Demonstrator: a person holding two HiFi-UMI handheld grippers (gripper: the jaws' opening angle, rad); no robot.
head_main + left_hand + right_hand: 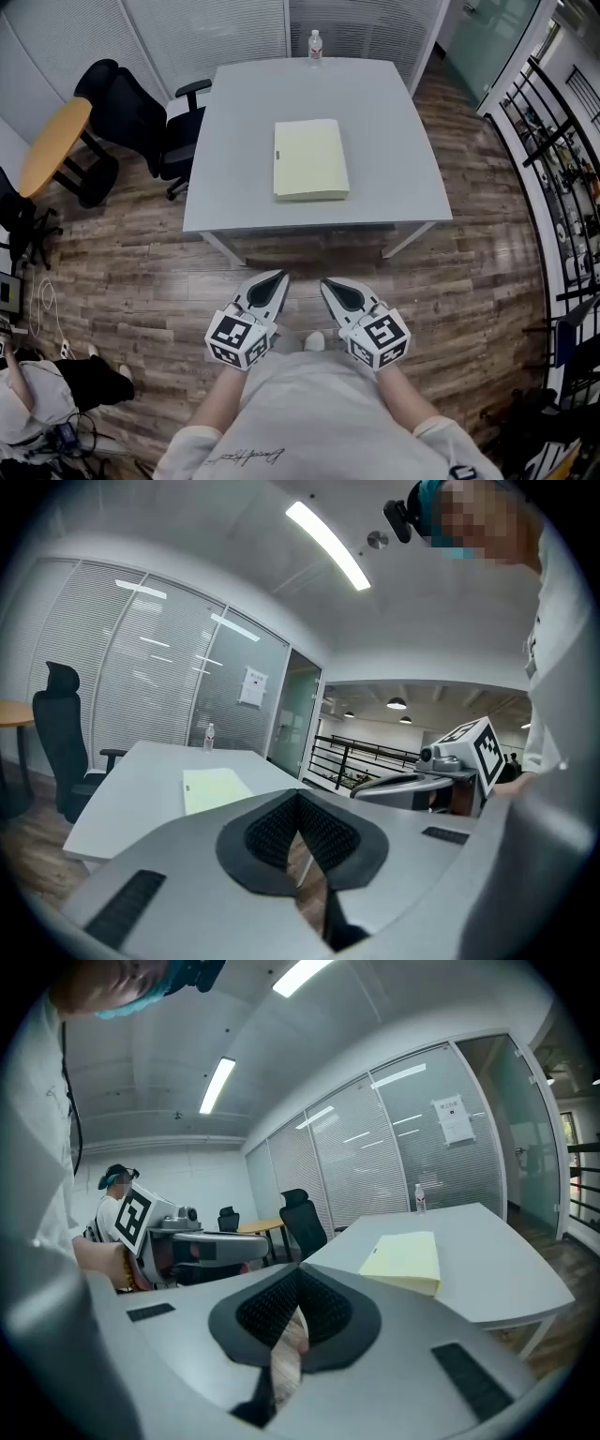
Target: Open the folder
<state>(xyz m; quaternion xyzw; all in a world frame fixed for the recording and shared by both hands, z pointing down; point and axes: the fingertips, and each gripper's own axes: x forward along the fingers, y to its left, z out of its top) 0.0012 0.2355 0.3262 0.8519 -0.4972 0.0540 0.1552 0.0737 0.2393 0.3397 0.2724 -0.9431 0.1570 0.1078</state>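
Folder (310, 159): pale yellow, closed, lying flat near the middle of the grey table (394, 141), at twelve o'clock from the person.
Left gripper (277, 279): held low in front of the person's body, short of the table's near edge and well apart from the folder; jaws pressed together, nothing between them.
Right gripper (329, 285): just beside the left one at its three o'clock, likewise over the wooden floor (141, 281); jaws pressed together, empty.
Water bottle (315, 45): upright at the table's far edge, twelve o'clock of the folder.
Black office chair (141, 112): at the table's nine o'clock side.
Round wooden tabletop (54, 142): further out at nine o'clock.
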